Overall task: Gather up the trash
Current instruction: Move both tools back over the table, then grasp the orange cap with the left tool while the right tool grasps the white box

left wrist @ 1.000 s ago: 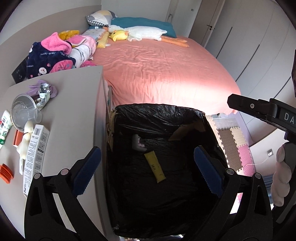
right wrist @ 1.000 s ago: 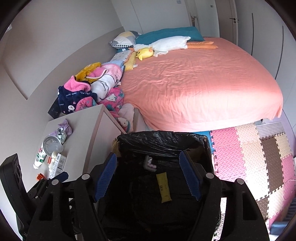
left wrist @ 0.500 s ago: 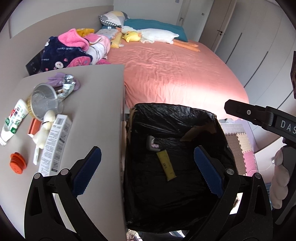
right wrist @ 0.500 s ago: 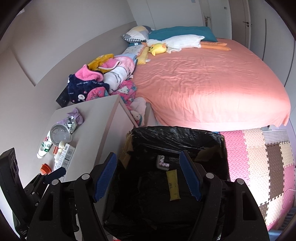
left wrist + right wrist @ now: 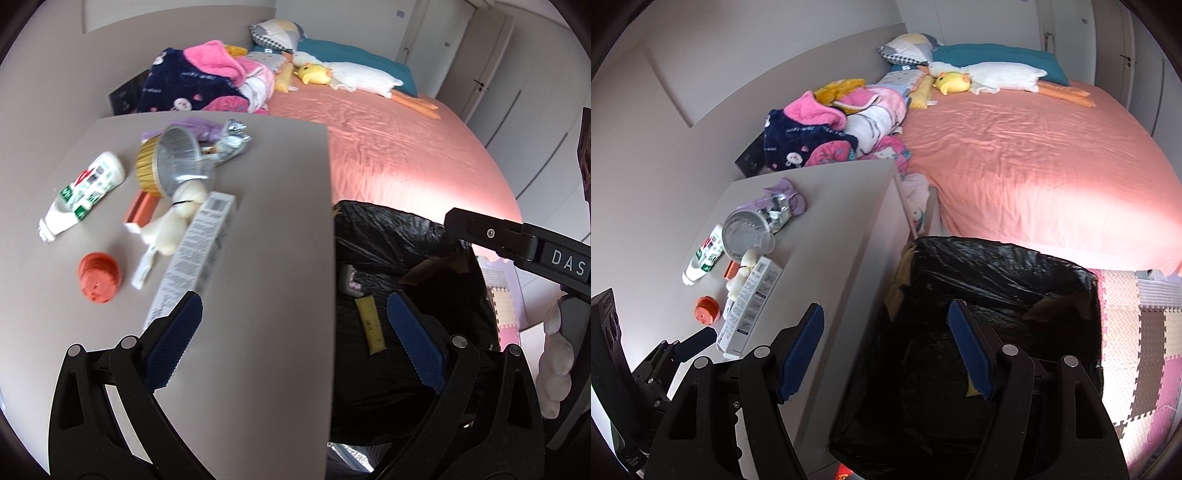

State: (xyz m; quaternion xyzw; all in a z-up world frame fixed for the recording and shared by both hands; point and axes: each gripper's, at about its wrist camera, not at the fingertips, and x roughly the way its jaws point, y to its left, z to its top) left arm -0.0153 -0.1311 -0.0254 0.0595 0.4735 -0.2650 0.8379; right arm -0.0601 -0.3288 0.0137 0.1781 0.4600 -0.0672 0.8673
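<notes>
1. Left tongs [image 5: 291, 332]: spread wide, nothing between the blue pads. They hover over the near part of the worktop [image 5: 258, 221], straddling its right edge.
2. Right tongs [image 5: 886, 350]: also spread wide and empty, straddling the worktop's edge and the black-lined bin [image 5: 997, 280], which stands against the worktop's right side, in front of the bed [image 5: 1034, 155].
3. Trash on the worktop lies in a cluster forward and to the left of both tongs: a long carton [image 5: 195, 254], an orange cap [image 5: 99, 277], a white tube [image 5: 83, 192], a foil cup [image 5: 177, 160] and a crumpled foil wrapper [image 5: 231, 142].
4. Governing relation: the carton is the nearest piece, its near end just beside the left pad of the left tongs. Its long axis runs away from the tongs, leaning right. The left tongs are judged the nearer, and a grasp across the carton's narrow width looks feasible after a small shift left.
5. Bin contents: a yellow strip [image 5: 370, 325] and a small grey item lie on the liner.
6. View differences: the left wrist view shows those bin contents clearly and the right tool's arm at its right edge; the right wrist view shows only a sliver of yellow in the bin, but shows the foam floor mat [image 5: 1145, 350] and the left tool at lower left.
</notes>
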